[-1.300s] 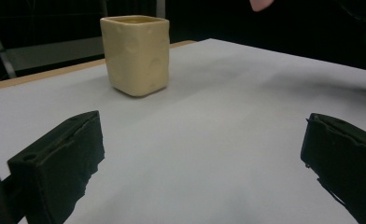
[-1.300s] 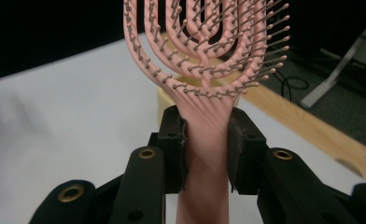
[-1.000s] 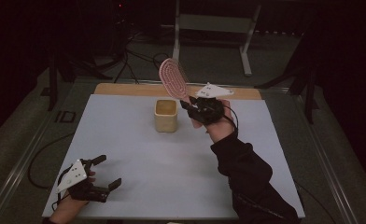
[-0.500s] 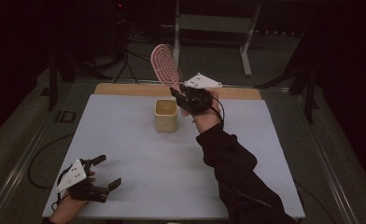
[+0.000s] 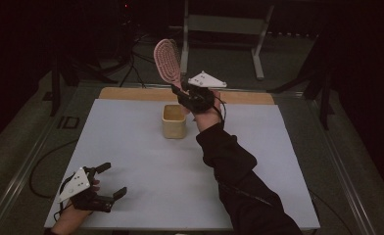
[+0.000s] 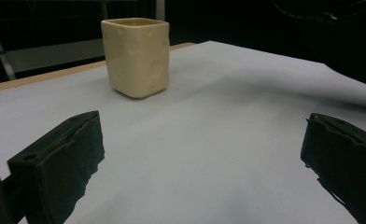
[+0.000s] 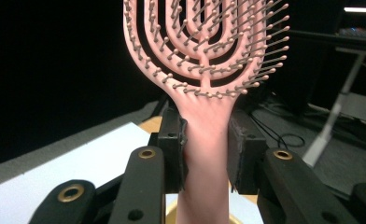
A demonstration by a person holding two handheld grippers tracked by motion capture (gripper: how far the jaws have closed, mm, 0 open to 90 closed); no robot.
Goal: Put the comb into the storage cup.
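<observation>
A pink hairbrush (image 5: 167,61) stands upright in the air, head up, with my right gripper (image 5: 180,94) shut on its handle. In the right gripper view the two pads press on the pink handle (image 7: 204,140) from both sides, and the bristled head (image 7: 204,37) rises above them. The brush hangs just above a cream square cup (image 5: 174,121) at the table's far middle; the handle's lower end points into the cup's mouth (image 7: 172,212). My left gripper (image 5: 109,180) rests on the near left of the table, open and holding nothing, facing the cup (image 6: 135,55).
A pale sheet (image 5: 146,161) covers the table, with a wooden strip (image 5: 126,93) along the far edge. A metal stand (image 5: 219,29) and cables lie on the dark floor beyond.
My right gripper has carried the brush leftward, from right of the cup to over it. The left gripper has stayed put.
</observation>
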